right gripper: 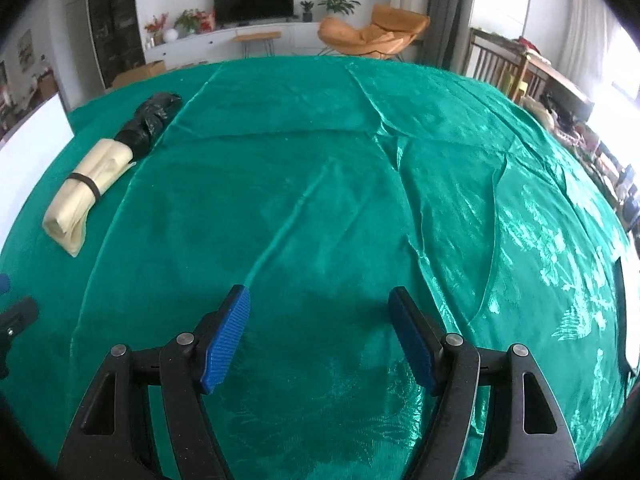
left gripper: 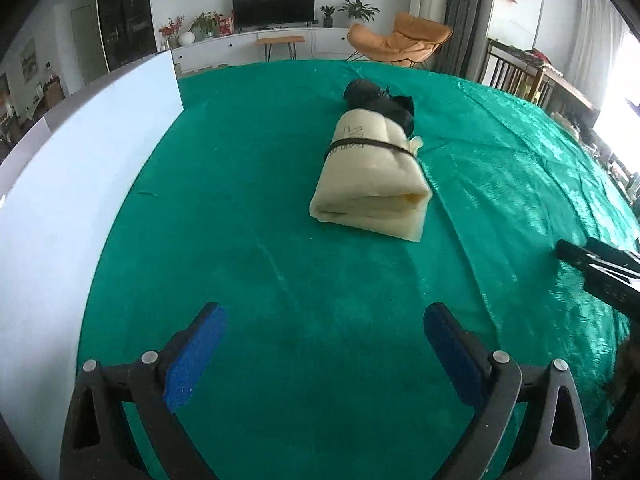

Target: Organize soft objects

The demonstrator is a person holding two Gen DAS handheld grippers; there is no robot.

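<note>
A white back wall carries a dark television [left gripper: 273,5] above a long white cabinet [left gripper: 280,42], with potted plants [left gripper: 357,9] on it and a small wooden side table [left gripper: 280,42] in front. An orange lounge chair [left gripper: 400,38] sits beside grey curtains [left gripper: 460,16]. Bright daylight floods in from windows on the right, glinting off the shiny green cloth [right gripper: 440,160] covering the table.
</note>
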